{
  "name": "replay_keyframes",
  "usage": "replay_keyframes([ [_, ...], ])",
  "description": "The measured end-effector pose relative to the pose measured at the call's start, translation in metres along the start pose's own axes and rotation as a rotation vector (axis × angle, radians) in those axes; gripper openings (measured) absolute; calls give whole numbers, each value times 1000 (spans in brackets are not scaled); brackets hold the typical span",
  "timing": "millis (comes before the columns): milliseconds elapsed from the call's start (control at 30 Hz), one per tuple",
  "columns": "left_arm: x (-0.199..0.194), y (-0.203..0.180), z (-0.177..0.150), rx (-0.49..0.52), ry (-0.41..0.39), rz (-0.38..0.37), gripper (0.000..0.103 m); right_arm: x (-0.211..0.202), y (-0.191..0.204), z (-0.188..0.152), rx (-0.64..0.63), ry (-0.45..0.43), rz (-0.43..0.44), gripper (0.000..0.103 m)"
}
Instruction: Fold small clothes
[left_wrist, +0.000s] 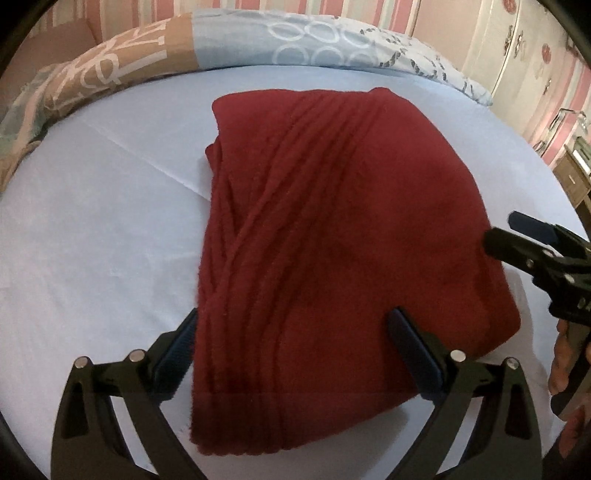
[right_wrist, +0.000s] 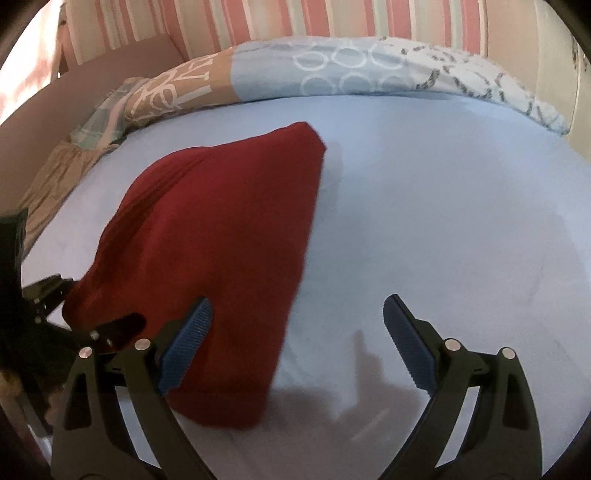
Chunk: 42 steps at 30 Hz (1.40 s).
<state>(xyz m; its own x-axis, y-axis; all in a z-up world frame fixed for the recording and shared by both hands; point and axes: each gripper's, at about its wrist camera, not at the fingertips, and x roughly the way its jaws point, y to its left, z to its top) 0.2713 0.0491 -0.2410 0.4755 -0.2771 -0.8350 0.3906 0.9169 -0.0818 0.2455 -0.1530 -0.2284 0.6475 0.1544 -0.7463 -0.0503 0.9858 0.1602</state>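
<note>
A dark red knitted garment (left_wrist: 332, 240) lies folded into a thick block on the pale blue bed sheet (left_wrist: 92, 240). My left gripper (left_wrist: 291, 325) is open, its two fingers spread over the garment's near end, holding nothing. My right gripper (right_wrist: 297, 314) is open and empty; its left finger is over the garment's right edge (right_wrist: 221, 258), its right finger over bare sheet. The right gripper also shows in the left wrist view (left_wrist: 498, 230) at the garment's right side, jaws parted. The left gripper's body shows in the right wrist view (right_wrist: 48, 295) at the garment's left.
A patterned blue, tan and white duvet (left_wrist: 221, 40) is bunched along the far edge of the bed, in front of a striped pink wall (right_wrist: 332, 18). A brown headboard (right_wrist: 129, 62) stands at the far left. A wooden cabinet (left_wrist: 576, 173) stands off the bed's right side.
</note>
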Motion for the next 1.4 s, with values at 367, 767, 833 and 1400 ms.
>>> replay_keyframes([
  [367, 6, -10, -5, 39, -24, 113, 102, 33, 19, -3, 73, 52, 1, 100],
  [767, 2, -6, -2, 1, -23, 14, 78, 32, 31, -7, 59, 36, 64, 56],
  [833, -1, -7, -3, 3, -33, 7, 67, 28, 35, -7, 19, 22, 54, 47],
  [1400, -37, -82, 26, 73, -189, 109, 32, -37, 6, 12, -123, -220, -15, 26],
])
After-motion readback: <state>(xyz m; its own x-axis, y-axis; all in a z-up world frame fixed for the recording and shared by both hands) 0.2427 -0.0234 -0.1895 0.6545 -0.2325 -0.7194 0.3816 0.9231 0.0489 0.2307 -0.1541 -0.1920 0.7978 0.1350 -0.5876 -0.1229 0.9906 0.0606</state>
